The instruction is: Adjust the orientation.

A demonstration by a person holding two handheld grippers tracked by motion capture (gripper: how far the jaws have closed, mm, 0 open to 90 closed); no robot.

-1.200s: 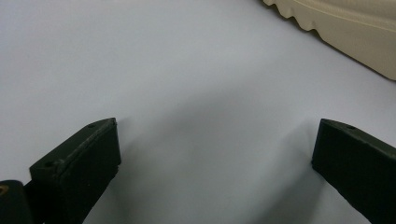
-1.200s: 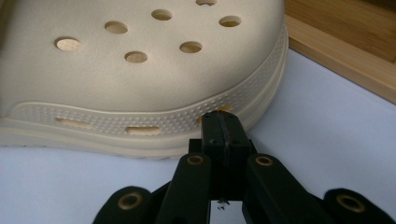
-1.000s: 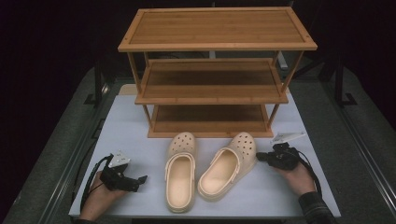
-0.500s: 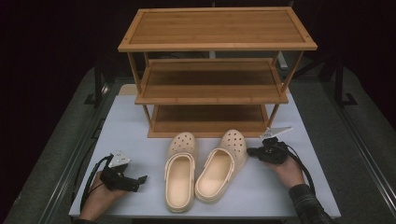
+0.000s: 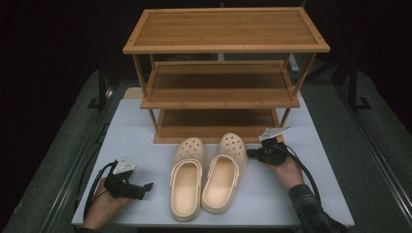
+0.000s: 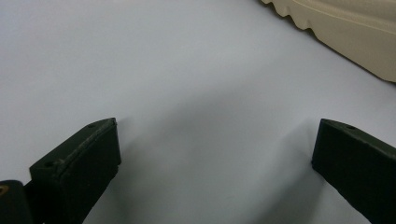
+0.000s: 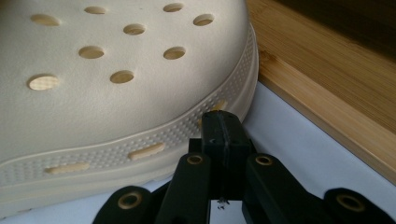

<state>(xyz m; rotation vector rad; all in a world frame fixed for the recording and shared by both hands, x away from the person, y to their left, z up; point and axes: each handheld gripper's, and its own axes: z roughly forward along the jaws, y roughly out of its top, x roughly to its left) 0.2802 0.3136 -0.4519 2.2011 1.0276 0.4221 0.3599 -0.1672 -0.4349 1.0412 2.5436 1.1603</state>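
On the white table [image 5: 316, 194] a pair of beige clogs lies side by side, toes toward a three-tier bamboo rack [image 5: 221, 77] at the table's far half. The right clog [image 5: 223, 172] leans slightly toward the left clog [image 5: 186, 179], the two just beside each other. The right gripper [image 5: 252, 154] sits at the right clog's outer side near the toe, its jaws pressed together with nothing between them; in the right gripper view the closed tips [image 7: 223, 128] rest against the clog's dotted sole rim [image 7: 140, 135]. Just beyond, the rack's bottom shelf edge [image 7: 327, 107] runs close, leaving a narrow strip of table between clog toe and wood. The left gripper [image 5: 145, 187] lies low at the table's near left, jaws wide apart and empty, well clear of the left clog; the left gripper view shows bare tabletop between its pads [image 6: 88, 158] and a clog's ridged sole edge [image 6: 345, 28] at the upper right. No writing or brand mark can be read on clogs or rack. Open tabletop lies left of the clogs and along the near edge; dark floor surrounds the table.
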